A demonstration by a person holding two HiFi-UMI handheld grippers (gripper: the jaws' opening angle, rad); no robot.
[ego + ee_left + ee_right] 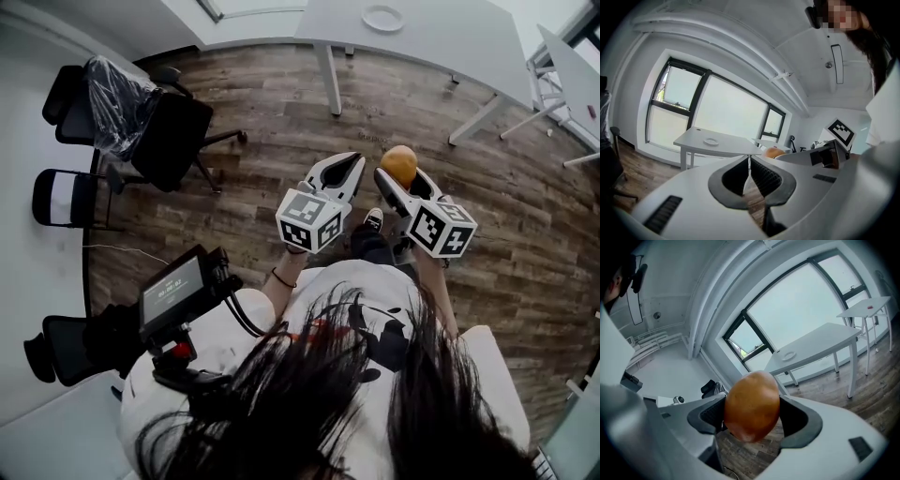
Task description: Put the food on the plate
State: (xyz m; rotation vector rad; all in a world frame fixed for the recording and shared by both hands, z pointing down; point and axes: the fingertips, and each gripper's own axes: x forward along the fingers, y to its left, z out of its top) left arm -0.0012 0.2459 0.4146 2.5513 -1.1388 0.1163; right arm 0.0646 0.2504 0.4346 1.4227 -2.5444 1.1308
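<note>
White plastic jaws of the right gripper (406, 190) stand wide, clamped on the sides of the round orange-brown food (751, 405), which bulges past the pads. The left gripper (749, 174) has its jaws together, empty. The plate (789, 355) lies well apart on the white table (825, 341), back from its near edge. A jolt could pop the smooth food loose onto the wooden floor (281, 112). Let go too high, it may roll off the plate toward the table's edge.

A smooth orange-brown, egg-shaped food item (751, 408) sits clamped between my right gripper's (752, 399) fingers (793, 420); the small white plate (382, 18) lies flat on the far bench (441, 37).
</note>
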